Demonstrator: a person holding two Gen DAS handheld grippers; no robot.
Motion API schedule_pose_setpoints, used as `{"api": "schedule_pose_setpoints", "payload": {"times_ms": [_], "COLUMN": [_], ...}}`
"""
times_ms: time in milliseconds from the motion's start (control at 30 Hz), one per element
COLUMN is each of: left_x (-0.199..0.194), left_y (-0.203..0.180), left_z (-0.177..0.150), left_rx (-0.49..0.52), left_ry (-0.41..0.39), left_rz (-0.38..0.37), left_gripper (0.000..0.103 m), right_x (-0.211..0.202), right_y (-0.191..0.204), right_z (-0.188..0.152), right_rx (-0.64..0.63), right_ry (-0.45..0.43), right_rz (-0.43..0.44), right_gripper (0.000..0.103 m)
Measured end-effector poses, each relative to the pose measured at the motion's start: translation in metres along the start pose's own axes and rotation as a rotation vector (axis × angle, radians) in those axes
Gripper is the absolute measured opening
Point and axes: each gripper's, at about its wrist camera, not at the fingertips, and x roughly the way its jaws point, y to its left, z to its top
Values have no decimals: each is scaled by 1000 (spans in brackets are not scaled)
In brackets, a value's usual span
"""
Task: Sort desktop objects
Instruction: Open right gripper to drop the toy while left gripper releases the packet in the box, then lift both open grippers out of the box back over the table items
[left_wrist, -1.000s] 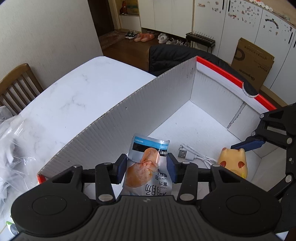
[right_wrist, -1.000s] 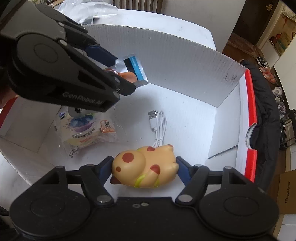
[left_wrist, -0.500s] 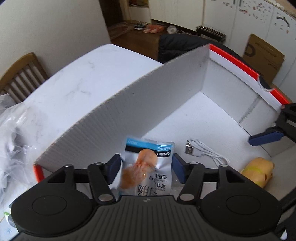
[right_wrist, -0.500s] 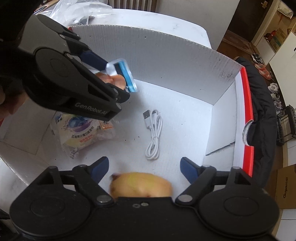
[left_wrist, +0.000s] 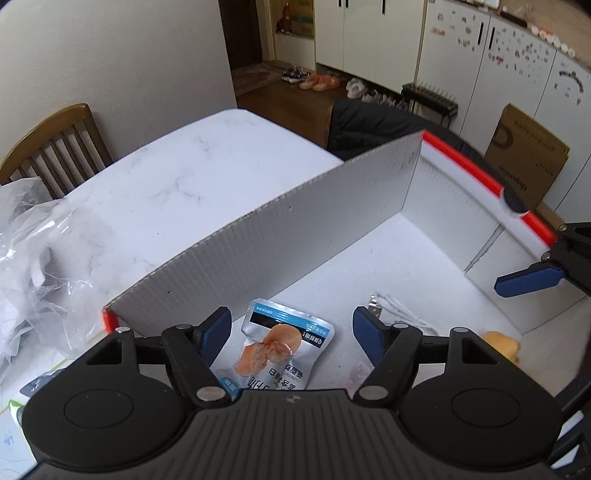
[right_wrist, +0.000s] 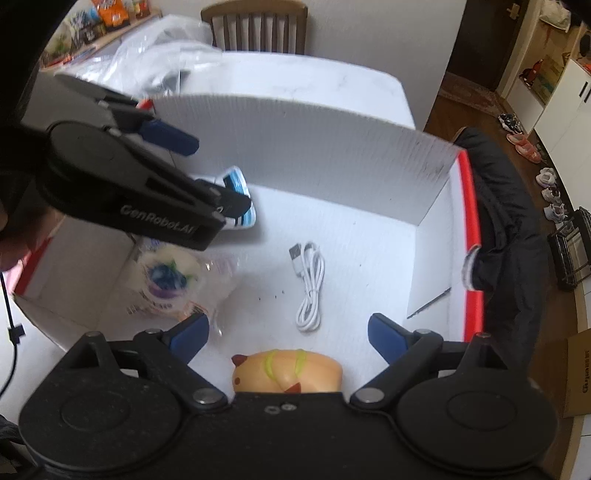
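Note:
A white corrugated box (left_wrist: 295, 236) with a red rim stands on the marble table. My left gripper (left_wrist: 291, 332) hangs over the box's near corner and its jaws are opening. A silver-and-blue snack packet (left_wrist: 280, 347) lies loose between and below the pads, touching neither. In the right wrist view the packet (right_wrist: 240, 199) shows beside the left gripper (right_wrist: 207, 170). My right gripper (right_wrist: 288, 332) is opening wide above a yellow spotted toy (right_wrist: 288, 371), which lies on the box floor free of the pads. A coiled white USB cable (right_wrist: 310, 288) lies mid-floor.
A clear-wrapped item with a blue and purple print (right_wrist: 166, 280) lies on the box floor at the left. Crumpled plastic bags (left_wrist: 29, 258) and a wooden chair (left_wrist: 55, 147) are left of the box. A dark jacket (left_wrist: 369, 122) hangs behind it.
Both grippers have opened. The snack packet slipped out of the left pads and the yellow toy dropped from the right pads onto the box floor. The left gripper rose slightly.

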Motion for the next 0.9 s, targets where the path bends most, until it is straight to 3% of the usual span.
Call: {"api": "schedule_pose_setpoints", "payload": {"times_ms": [467, 900], "left_x": [-75, -134], "left_y": [-2, 18], "left_z": [-23, -73], "left_rx": [-94, -224], "left_ry": [-143, -217], "left_rz": [2, 61], "left_gripper": [72, 72], "right_x": [-45, -60], "right_y": [-6, 18], "right_z": [-8, -10], "right_rx": [64, 49], "right_ry": [-137, -215], "right_rz": [41, 82], "right_gripper": [96, 96]}}
